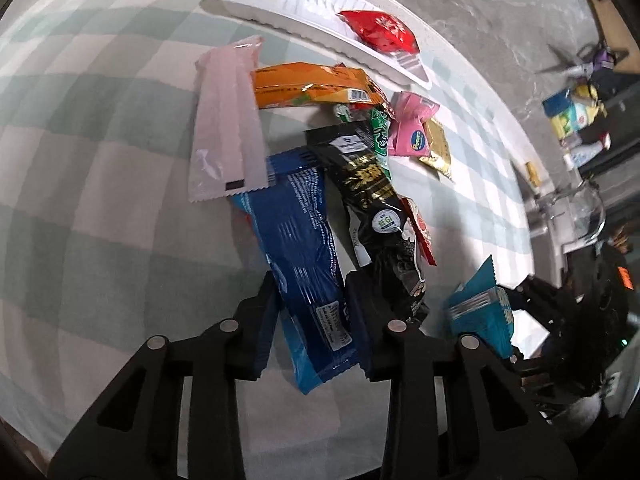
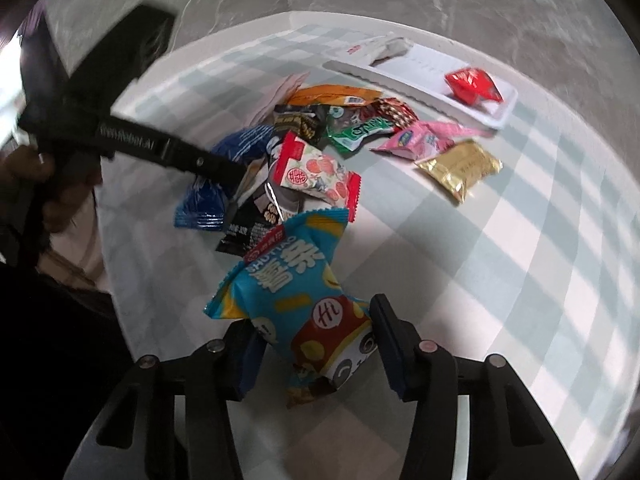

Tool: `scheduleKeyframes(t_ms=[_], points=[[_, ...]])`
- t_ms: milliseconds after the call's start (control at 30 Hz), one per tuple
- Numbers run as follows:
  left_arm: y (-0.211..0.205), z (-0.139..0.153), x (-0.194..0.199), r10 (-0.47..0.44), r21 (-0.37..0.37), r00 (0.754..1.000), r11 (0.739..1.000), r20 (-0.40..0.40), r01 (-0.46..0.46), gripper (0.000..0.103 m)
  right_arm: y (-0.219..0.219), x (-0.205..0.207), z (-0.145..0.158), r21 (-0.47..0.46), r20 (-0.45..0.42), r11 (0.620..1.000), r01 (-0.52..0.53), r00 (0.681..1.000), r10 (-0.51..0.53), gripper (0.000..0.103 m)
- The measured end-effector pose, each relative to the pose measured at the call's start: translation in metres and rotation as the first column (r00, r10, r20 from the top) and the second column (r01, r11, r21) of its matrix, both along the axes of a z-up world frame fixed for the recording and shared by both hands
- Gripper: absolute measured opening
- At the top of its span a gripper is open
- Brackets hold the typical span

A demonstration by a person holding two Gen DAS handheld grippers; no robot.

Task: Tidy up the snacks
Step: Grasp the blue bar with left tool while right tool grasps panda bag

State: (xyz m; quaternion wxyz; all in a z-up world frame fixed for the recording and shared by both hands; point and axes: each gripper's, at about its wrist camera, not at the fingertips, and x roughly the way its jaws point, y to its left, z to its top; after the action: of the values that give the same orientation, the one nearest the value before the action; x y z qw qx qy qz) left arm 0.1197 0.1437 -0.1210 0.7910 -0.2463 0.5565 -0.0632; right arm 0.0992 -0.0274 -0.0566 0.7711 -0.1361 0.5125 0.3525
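The heap of snacks (image 2: 316, 152) lies on a green-and-white checked cloth (image 2: 520, 264) over the table; at the pile's near end a dark blue packet (image 1: 304, 256) stands clamped between the two pads of the left gripper (image 1: 316, 320), its lower end hanging below the fingers, its top reaching toward twelve o'clock under a pale pink sachet (image 1: 224, 120); just at three o'clock of the blue packet lies a black packet (image 1: 372, 200) with gold lettering, touching it; an orange packet (image 1: 312, 84) crosses the top of the pile, and a pink wrapper (image 1: 408, 128) and a gold sachet (image 1: 438, 148) lie beside each other at two o'clock.

In the right wrist view a light blue bag (image 2: 296, 300) with a red and white cartoon print sits squeezed between the pads of the right gripper (image 2: 316, 344), lifted clear of the cloth at the six o'clock side of the pile; a white packet with a red edge (image 2: 320, 172) lies on the heap above it.

A white tray (image 1: 304, 0) rests at the cloth's far edge, at twelve to one o'clock, holding a red packet (image 1: 380, 28) at its right end.
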Motion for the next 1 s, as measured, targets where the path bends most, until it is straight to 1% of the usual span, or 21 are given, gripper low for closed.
scheduleKeyframes(t_ms=[133, 267, 467, 767, 1000], points=[[0.008, 0.002, -0.006, 0.017, -0.021, 1.0, 1.0, 0.011, -0.016, 0.029, -0.015, 0.004, 0.004, 0.095, -0.075, 0.993, 0.073, 0.995, -0.066, 0.052], [0.015, 0.005, -0.013, 0.024, -0.048, 1.0, 0.999, 0.015, -0.023, 0.028, -0.028, 0.009, 0.008, 0.176, -0.143, 0.973, 0.146, 0.982, -0.121, 0.052], [0.027, 0.006, -0.022, 0.027, -0.1, 1.0, 0.995, 0.015, -0.026, 0.027, -0.039, 0.019, 0.012, 0.252, -0.211, 0.944, 0.214, 0.964, -0.162, 0.052], [0.043, 0.013, -0.033, 0.031, -0.182, 0.999, 0.983, 0.025, -0.026, 0.027, -0.038, 0.031, 0.014, 0.322, -0.278, 0.908, 0.269, 0.943, -0.181, 0.052], [0.055, 0.014, -0.037, 0.057, -0.27, 0.998, 0.962, 0.025, -0.048, 0.027, -0.036, 0.036, 0.016, 0.351, -0.312, 0.886, 0.302, 0.93, -0.194, 0.052]])
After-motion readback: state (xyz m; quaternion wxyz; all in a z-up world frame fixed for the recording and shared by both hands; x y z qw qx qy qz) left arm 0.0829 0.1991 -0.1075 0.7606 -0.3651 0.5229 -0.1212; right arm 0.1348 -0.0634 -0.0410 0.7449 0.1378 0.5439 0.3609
